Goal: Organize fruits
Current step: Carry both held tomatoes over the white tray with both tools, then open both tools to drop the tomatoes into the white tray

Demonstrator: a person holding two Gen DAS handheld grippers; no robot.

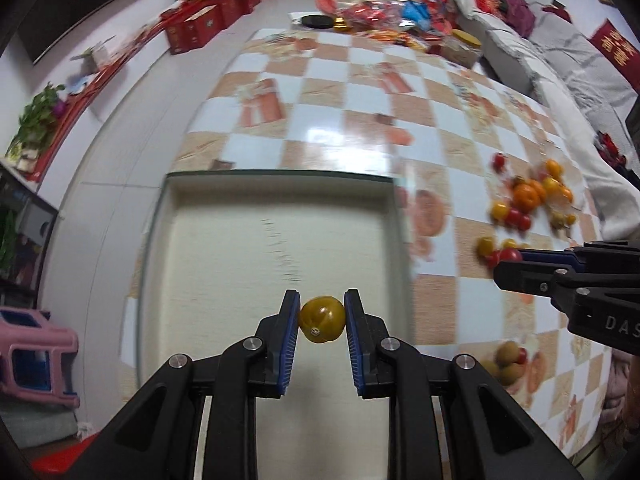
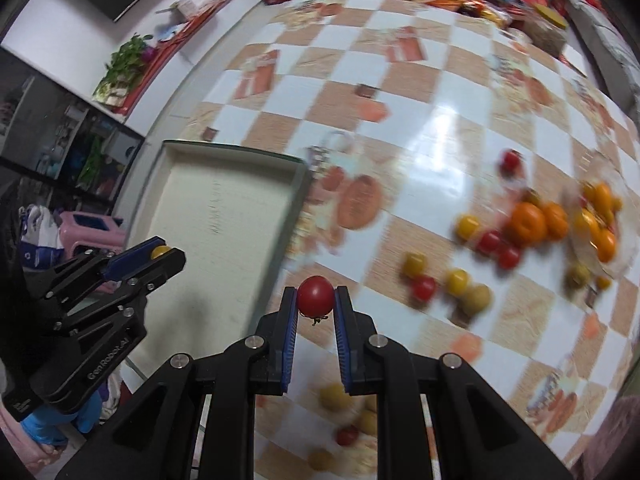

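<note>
Left wrist view. The left gripper (image 1: 322, 312) points steeply down, its blue pads pinching a yellow cherry tomato (image 1: 322, 319) from both sides. The tomato hangs over the near half of the white tray (image 1: 192, 264); whether it touches the tray floor cannot be told. The tray lies on the checked tablecloth (image 1: 352, 92), at the table's left edge. To the right of the tray, well apart from it, is the loose fruit pile (image 1: 528, 200): oranges, red and yellow cherry tomatoes, blurred. The right gripper (image 1: 516, 258) enters from the right edge, level with the tray's near half and outside the tray's right rim, with a red cherry tomato (image 1: 510, 255) at its tips. Beyond the tray, at the far end of the table, lie red packets and wrappers (image 1: 384, 12).

Right wrist view. The right gripper (image 2: 316, 300) is clamped on the red cherry tomato (image 2: 316, 295), stalk end down, held just outside the tray's right rim (image 2: 294, 200), above the tablecloth (image 2: 400, 92). The left gripper (image 2: 162, 254) stands over the near left part of the tray, the yellow cherry tomato (image 2: 161, 251) showing between its pads. A hand in a blue glove (image 2: 56, 422) carries it. The fruit pile (image 2: 528, 220) lies to the right of the tray, well apart. More small fruit (image 2: 340, 400) lies blurred beneath the right gripper, nearer than the tray's right rim.
</note>
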